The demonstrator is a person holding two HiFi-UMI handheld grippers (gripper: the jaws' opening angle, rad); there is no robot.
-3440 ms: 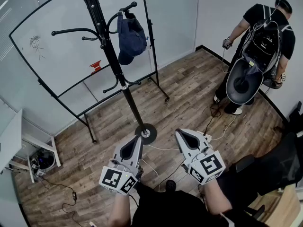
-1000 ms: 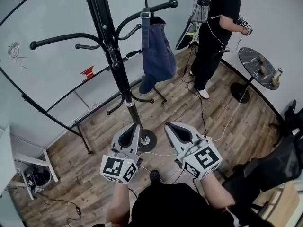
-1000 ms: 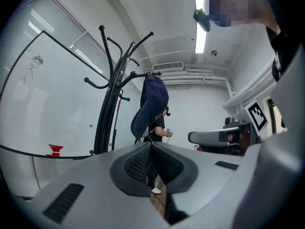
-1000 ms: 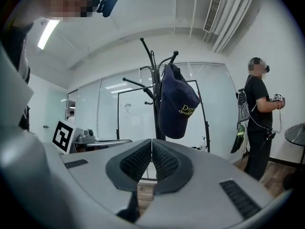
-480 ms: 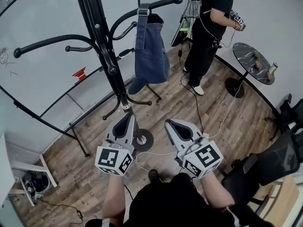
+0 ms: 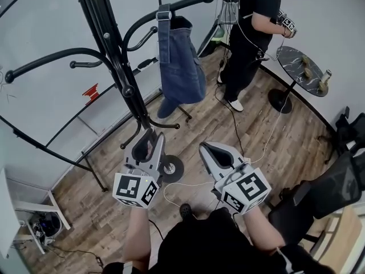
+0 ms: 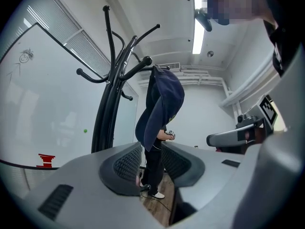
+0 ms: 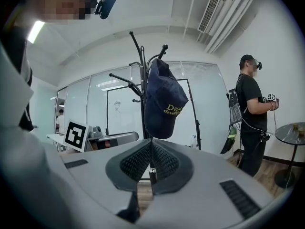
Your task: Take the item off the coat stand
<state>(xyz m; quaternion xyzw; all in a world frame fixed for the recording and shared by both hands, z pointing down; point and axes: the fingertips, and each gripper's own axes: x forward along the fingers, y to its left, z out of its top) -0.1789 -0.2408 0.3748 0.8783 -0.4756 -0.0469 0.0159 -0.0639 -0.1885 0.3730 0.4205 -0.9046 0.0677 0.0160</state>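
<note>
— Wood-plank flooring [image 6: 199, 119] is seen underfoot, with a white wheeled board [image 6: 51, 96] at the far left. What is to be noted next?

— A tall black metal coat stand [image 6: 126, 90] is planted in front of the board. A person in black clothing [image 6: 251, 21] is seen at the far right, beside a small round dark marble table [image 6: 302, 73].

— Where is the item to be found?

— A dark blue fabric cap [image 6: 181, 61] is hung by its back strap on an upper hook at the stand's right side. It is untouched and well apart from both tools.

— How are the tools held?

— The left gripper [image 6: 153, 138] is held near the stand's pole. Its jaws are opening with nothing between them; only the distant cap is framed in the gap. The right gripper [image 6: 204, 148] is held to the right of it, jaws pressed together on nothing.

— How much has been done?

— Nothing yet, it is judged. The approach is under way, while the reach, the grasp and the lift off the hook are all left.
</note>
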